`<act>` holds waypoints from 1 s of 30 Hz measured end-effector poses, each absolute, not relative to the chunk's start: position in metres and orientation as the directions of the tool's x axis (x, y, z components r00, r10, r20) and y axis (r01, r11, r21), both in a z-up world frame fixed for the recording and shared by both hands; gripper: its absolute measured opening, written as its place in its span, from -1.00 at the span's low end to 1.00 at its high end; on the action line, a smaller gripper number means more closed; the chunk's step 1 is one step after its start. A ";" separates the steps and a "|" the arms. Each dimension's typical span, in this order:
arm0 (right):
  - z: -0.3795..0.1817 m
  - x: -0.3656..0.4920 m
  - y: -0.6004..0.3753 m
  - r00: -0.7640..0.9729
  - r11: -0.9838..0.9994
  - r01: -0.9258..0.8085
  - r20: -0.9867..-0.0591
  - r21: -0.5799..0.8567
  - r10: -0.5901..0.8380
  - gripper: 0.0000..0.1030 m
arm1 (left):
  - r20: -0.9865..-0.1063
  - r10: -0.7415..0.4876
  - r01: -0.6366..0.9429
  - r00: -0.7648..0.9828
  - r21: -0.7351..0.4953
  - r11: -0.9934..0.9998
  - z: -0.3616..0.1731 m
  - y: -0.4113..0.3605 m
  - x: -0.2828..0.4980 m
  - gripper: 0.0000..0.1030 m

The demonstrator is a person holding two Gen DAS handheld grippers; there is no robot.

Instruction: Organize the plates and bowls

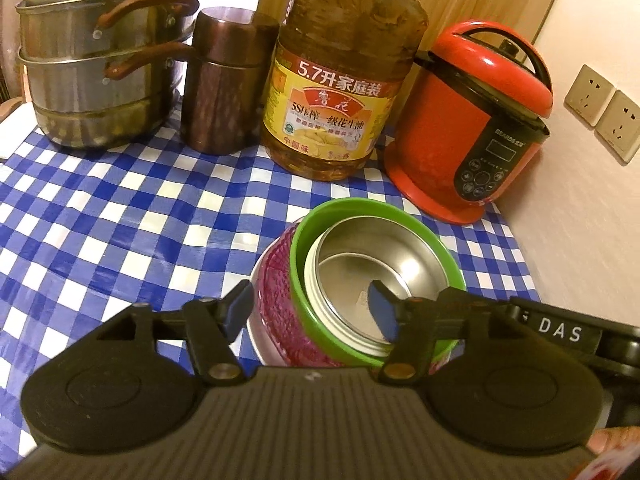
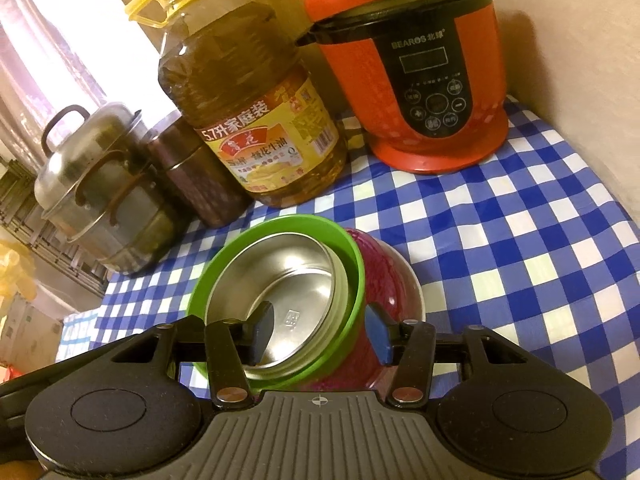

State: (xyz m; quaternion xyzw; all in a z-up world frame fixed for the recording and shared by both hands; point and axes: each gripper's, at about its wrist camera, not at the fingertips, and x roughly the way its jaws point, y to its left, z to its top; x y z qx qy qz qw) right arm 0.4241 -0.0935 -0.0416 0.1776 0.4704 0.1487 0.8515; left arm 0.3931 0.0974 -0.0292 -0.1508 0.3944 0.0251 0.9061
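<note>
Three bowls are nested on the blue-and-white checked cloth (image 1: pixel 120 220). A steel bowl (image 1: pixel 380 260) sits tilted inside a green bowl (image 1: pixel 320 216), which rests in a magenta patterned bowl (image 1: pixel 276 292). My left gripper (image 1: pixel 311 310) is open above this stack, with one pad left of the magenta bowl and the other over the steel bowl. From the other side, my right gripper (image 2: pixel 320 330) hangs over the steel bowl (image 2: pixel 280 280). It straddles the green bowl's (image 2: pixel 280 224) rim beside the magenta bowl (image 2: pixel 392 272), its jaws apart and no pad pressing on anything.
Along the back stand a stacked steel steamer pot (image 1: pixel 100 68), a brown metal canister (image 1: pixel 228 80), a large oil bottle (image 1: pixel 336 80) and a red electric cooker (image 1: pixel 472 120). A wall with sockets (image 1: pixel 604 112) closes the right side. Bare checked cloth lies left of the bowls.
</note>
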 end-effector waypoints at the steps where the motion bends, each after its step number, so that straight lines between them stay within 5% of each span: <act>1: -0.040 0.423 -0.094 0.514 0.893 -0.087 -0.748 0.442 0.420 -0.01 | -0.722 -0.073 -0.163 0.688 -0.252 0.954 -0.028 0.097 0.391 0.23; 8: -0.028 0.411 -0.096 0.516 0.893 -0.096 -0.745 0.440 0.423 0.00 | -0.720 -0.051 -0.155 0.692 -0.218 0.964 -0.015 0.094 0.376 0.51; 30: -0.001 0.360 -0.105 0.528 0.917 -0.141 -0.755 0.372 0.388 0.16 | -0.707 -0.023 -0.079 0.707 -0.111 0.991 0.006 0.078 0.315 0.76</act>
